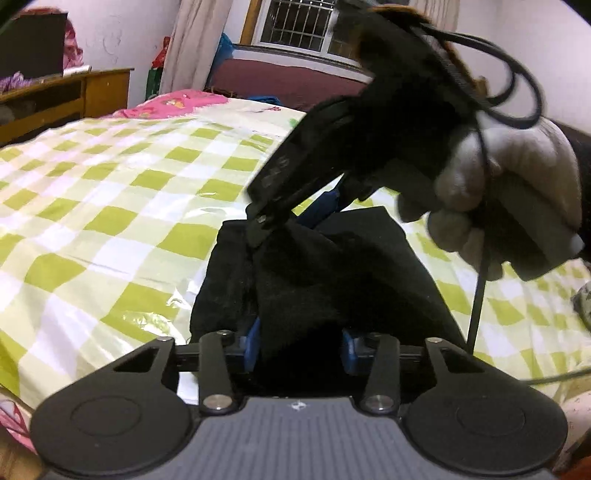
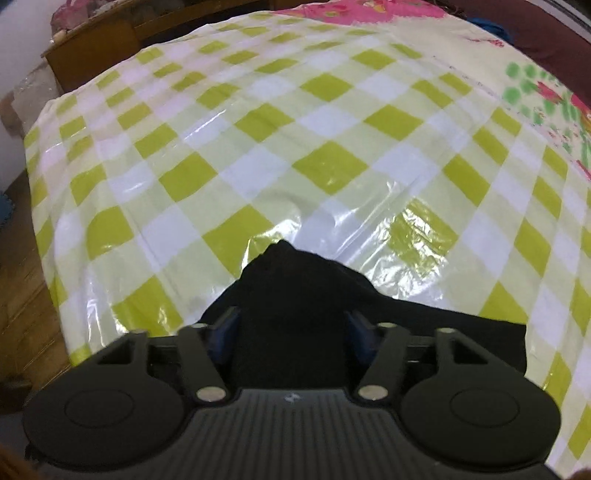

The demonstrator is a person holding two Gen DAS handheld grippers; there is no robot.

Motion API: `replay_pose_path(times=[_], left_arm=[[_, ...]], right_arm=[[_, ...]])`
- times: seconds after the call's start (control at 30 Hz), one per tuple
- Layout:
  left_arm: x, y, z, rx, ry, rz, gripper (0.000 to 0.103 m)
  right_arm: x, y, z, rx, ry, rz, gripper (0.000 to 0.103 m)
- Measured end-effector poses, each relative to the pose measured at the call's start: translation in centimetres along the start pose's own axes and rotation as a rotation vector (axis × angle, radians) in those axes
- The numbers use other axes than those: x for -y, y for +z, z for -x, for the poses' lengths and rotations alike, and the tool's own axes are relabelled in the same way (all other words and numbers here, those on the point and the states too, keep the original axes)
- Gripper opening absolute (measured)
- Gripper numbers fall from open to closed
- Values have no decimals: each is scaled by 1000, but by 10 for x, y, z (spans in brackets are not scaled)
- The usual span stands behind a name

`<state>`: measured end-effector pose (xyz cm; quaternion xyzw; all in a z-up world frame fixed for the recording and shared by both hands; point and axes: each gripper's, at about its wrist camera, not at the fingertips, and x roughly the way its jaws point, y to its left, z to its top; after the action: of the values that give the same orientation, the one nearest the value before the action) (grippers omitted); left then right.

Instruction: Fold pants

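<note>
1. Both the left gripper (image 1: 300,345) and the right gripper (image 2: 291,332) clamp bunched black pants (image 1: 325,273) above the bed (image 1: 110,192).
2. Green-checked plastic covers the bed; a window (image 1: 299,24) stands at 12 o'clock and a wooden desk (image 1: 66,96) at 10.

One pants (image 1: 325,280) — two tools (image 1: 301,347)

Indoor light, plastic glare, fisheye-bent edges, soft focus
</note>
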<state>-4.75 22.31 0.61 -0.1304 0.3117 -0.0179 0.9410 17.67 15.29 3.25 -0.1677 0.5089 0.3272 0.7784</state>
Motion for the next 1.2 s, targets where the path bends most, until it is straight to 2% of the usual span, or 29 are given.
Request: replay_pose_path(times=[0.03,0.1,0.2,0.3,0.37,0.43,0.5,0.57,0.6,0.63,0.67,0.7,0.73,0.8,0.87,0.93,0.97,1.0,1.03,1.07,1.1,1.13,1.17,1.2], left_arm=[[-3,1,3,5,-19,18,49],[-2,5,13,21,-50,30,46],[1,10,24,51,-87,27,41],[0,16,41,96,-124,45,36],[-6,20,53,139,-96,49,21],[-20,24,51,133,-68,60,22],[-33,23,42,76,-62,90,22],[-38,18,41,49,-88,121,23],[-37,14,43,49,-95,126,24],[-34,12,45,49,-107,123,32],[-33,10,46,47,-121,123,46],[-32,9,45,45,-127,124,53],[-30,10,45,47,-124,122,60],[-27,10,44,49,-112,107,62],[-28,12,47,55,-112,119,71],[-30,16,43,53,-113,145,85],[-29,15,37,45,-102,151,85],[-26,15,31,35,-77,143,84],[-20,15,25,38,-44,114,76],[-15,15,18,35,-10,74,62],[-11,15,10,16,4,45,52],[-11,16,5,-7,-13,48,38],[-12,17,5,-14,-20,54,36],[-13,18,8,-8,-21,49,35]], right_arm=[[2,-1,6,7,16,-14,35],[5,-1,20,25,45,-29,18],[7,4,42,61,79,-49,6],[11,10,71,128,110,-78,1],[11,16,85,173,142,-92,1],[4,25,86,202,156,-79,1],[-2,30,70,154,142,-53,5],[0,27,55,91,112,-90,9],[1,23,49,60,102,-95,12],[0,19,45,33,91,-98,14],[-1,15,41,12,84,-95,23],[-5,11,37,-6,77,-89,36],[-8,10,33,-16,68,-84,42],[-14,11,27,-22,50,-81,54],[-22,14,20,-43,7,-37,59],[-31,13,7,-51,-109,60,58],[-31,11,2,-62,-147,89,58],[-27,9,-1,-76,-149,93,56],[-22,8,-2,-89,-129,72,54],[-18,8,-1,-97,-112,54,47],[-16,8,2,-97,-101,44,37],[-16,8,6,-96,-90,37,32],[-17,8,11,-95,-75,37,23],[-20,9,16,-91,-69,44,19]])
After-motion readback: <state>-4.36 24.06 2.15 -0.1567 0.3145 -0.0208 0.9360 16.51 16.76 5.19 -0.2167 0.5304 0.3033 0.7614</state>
